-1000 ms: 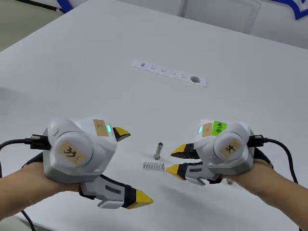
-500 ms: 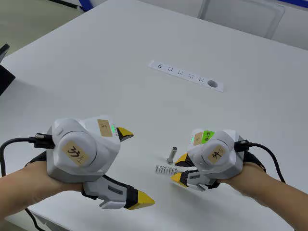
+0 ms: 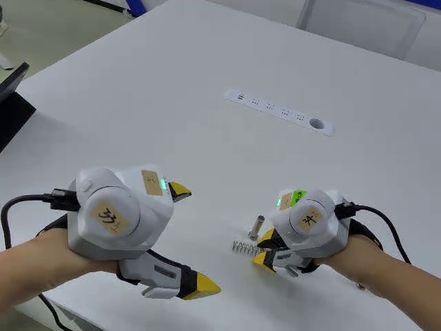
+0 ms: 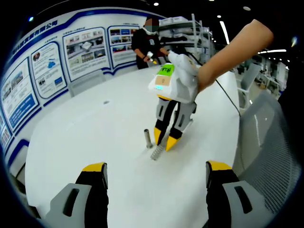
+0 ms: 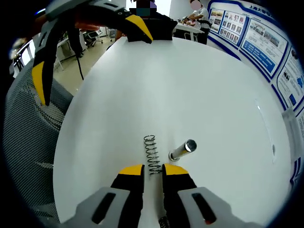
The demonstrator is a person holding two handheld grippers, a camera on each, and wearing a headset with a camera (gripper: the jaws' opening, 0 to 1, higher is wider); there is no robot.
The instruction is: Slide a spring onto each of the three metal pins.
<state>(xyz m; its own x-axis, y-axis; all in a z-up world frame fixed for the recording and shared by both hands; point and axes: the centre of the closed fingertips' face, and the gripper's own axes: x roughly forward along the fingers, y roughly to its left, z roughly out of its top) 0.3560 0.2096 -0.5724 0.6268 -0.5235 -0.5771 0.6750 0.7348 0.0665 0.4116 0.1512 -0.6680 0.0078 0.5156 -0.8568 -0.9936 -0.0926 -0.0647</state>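
A small steel spring (image 3: 242, 247) (image 5: 152, 154) lies flat on the white table (image 3: 207, 103). One metal pin (image 3: 258, 227) (image 5: 183, 149) stands just beside it. My right gripper (image 3: 264, 249) (image 5: 153, 171) is down at the table, its jaws drawn close on either side of the spring's near end. In the left gripper view the right gripper (image 4: 164, 141) points down at the spring (image 4: 156, 152), with the pin (image 4: 147, 137) to its left. My left gripper (image 3: 193, 238) (image 4: 156, 167) hovers wide open to the left, with nothing between its jaws.
A white power strip (image 3: 279, 112) lies further back on the table. A grey mesh chair (image 4: 275, 156) stands at the table's near side, and a chair back (image 3: 365, 21) at the far side. A person (image 4: 152, 42) stands in the background.
My right gripper has moved in onto the spring's end and its jaws have narrowed around it. The left gripper has stayed open in place. The head camera has shifted.
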